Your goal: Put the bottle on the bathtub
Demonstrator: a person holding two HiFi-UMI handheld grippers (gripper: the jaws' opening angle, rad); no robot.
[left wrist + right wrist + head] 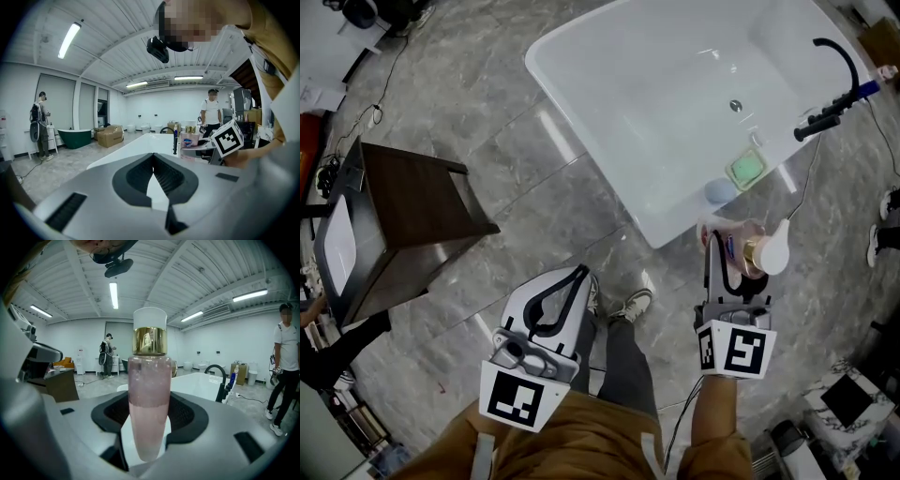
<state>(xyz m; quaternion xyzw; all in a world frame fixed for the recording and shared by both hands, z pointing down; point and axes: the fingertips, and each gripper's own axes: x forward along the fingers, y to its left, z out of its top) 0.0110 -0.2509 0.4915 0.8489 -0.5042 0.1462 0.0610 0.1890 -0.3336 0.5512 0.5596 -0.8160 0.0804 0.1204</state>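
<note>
Now bottle (149,394) in R claw (148,422), nr bathtub (581,112)

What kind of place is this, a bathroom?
Probably not a home bathroom; more likely a big workshop or showroom hall. A white bathtub stands on an open grey stone-look floor, a green bathtub and a cardboard box sit far off, and a strip light runs along a ribbed ceiling.
</note>
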